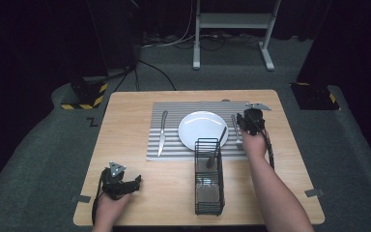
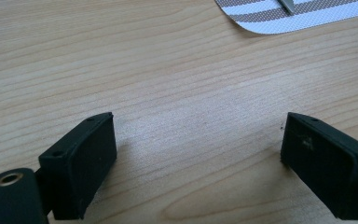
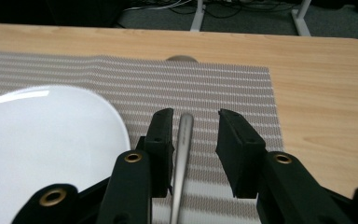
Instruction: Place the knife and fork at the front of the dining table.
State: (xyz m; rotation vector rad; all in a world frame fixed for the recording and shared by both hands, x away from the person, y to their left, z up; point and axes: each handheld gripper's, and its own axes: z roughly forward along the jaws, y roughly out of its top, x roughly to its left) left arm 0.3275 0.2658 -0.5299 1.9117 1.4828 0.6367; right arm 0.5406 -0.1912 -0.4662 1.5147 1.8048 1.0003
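Since a utensil handle (image 3: 182,154) lies on the mat (image 3: 242,88) right of the plate (image 3: 46,140), right tool (image 3: 195,120) stands apart, ungripped; left tool (image 2: 198,140) idles open on worktop (image 2: 168,70).

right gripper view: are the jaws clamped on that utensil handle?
No. The right gripper stands open around the metal utensil handle, which lies on the striped placemat with a clear gap to the far jaw.

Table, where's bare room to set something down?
Bare wood lies between the left gripper and the wire basket, and right of the basket. The placemat is crowded: knife, plate, right gripper.
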